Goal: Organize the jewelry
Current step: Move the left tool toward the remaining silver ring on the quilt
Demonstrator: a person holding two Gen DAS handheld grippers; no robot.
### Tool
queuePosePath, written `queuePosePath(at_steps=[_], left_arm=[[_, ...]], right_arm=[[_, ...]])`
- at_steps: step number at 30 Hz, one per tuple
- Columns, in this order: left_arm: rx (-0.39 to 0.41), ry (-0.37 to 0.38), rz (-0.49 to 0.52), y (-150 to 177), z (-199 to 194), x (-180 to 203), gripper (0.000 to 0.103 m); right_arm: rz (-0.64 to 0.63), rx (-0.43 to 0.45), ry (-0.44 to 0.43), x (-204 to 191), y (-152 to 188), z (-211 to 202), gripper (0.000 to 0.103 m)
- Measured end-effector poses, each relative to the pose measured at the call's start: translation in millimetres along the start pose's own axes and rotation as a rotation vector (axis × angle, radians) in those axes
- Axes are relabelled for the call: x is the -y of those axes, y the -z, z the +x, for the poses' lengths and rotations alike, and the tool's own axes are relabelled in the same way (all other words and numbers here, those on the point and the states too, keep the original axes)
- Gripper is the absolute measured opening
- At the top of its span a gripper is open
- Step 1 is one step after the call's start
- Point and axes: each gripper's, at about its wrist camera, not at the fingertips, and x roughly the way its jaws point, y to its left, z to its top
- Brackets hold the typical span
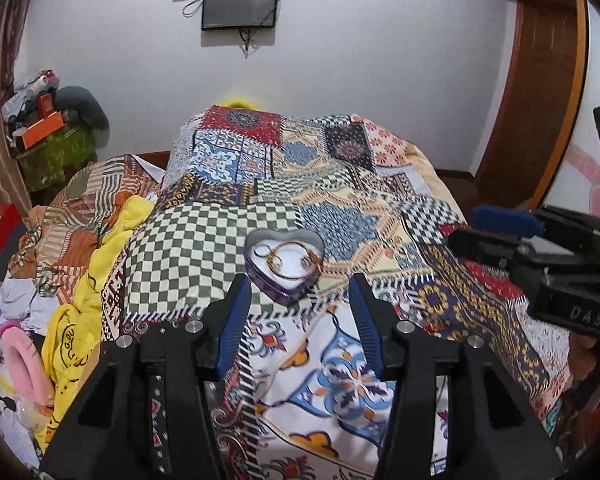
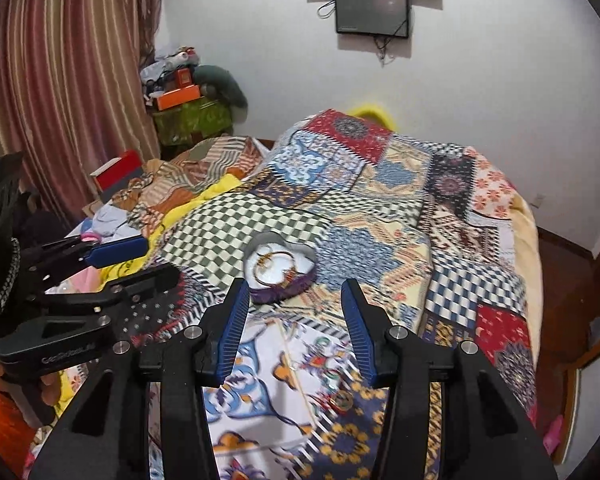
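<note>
A purple heart-shaped tin (image 1: 296,294) with a white lining lies open on the patchwork bedspread (image 1: 188,256). Gold bangles (image 1: 290,258) and other gold pieces lie inside it. My left gripper (image 1: 298,284) hovers just short of the tin, open, with nothing between its blue pads (image 1: 236,320). The right gripper (image 1: 484,230) comes in from the right edge. In the right wrist view the same tin (image 2: 278,294) sits ahead of my right gripper (image 2: 296,284), which is open and holds nothing. The left gripper (image 2: 140,266) shows at the left. A small round gold piece (image 2: 342,400) lies on the spread below.
Crumpled clothes and a yellow cloth (image 1: 80,320) pile up on the left, with a red box (image 2: 118,170) behind. A green box with an orange one on top (image 2: 188,116) stands by the striped curtain (image 2: 60,80). The bed drops off at the right edge (image 2: 534,280).
</note>
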Motion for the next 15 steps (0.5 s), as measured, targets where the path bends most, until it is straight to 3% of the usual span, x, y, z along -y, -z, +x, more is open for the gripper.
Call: queuePosePath(at_steps=[15], left_arm=[[-0.154, 0.070, 0.027, 36, 50, 35, 0.050]], right_arm=[[0.113, -0.108, 0.043, 54, 52, 7, 0.044]])
